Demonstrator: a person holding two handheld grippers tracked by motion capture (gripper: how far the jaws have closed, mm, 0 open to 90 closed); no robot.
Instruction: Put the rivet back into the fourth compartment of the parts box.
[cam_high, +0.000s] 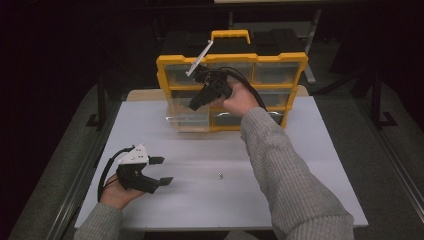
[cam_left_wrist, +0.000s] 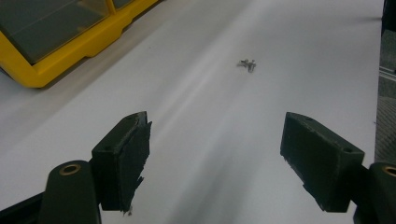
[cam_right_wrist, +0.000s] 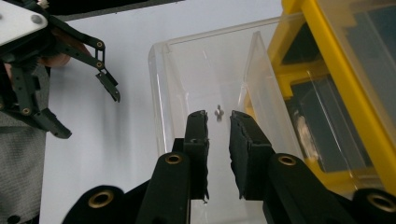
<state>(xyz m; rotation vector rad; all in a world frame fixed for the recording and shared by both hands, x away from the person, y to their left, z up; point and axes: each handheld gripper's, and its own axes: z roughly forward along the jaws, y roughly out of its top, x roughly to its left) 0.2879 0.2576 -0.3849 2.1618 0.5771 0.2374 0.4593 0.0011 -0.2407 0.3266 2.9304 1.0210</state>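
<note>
- The desk (cam_high: 300, 165) carries a yellow organizer (cam_high: 232, 92) standing upright at the far edge, so its drawers face you and slide out toward your side.
- One clear drawer (cam_right_wrist: 205, 88) is pulled out of the lower left row and hangs forward over the desk; that leaves its top free for dropping small parts in from above.
- Your right claw (cam_right_wrist: 218, 126) is poised over that drawer, tipped downward. Its jaws stand a narrow gap apart with nothing pinched, and a small screw (cam_right_wrist: 218, 112) shows just past the tips, inside the drawer. It looks dropped already, though I cannot tell whether it rests on the drawer floor.
- Your left claw (cam_high: 161, 170) rests low at the near left of the desk, spread wide and empty, pointing across the desk. Judging by that aim, it waits for the next pick.
- The loose screws (cam_left_wrist: 247, 64) lie on bare desk ahead of the left claw, well apart from the organizer, in easy reach of either hand. In the high view they show as a speck (cam_high: 219, 175) near the middle.
</note>
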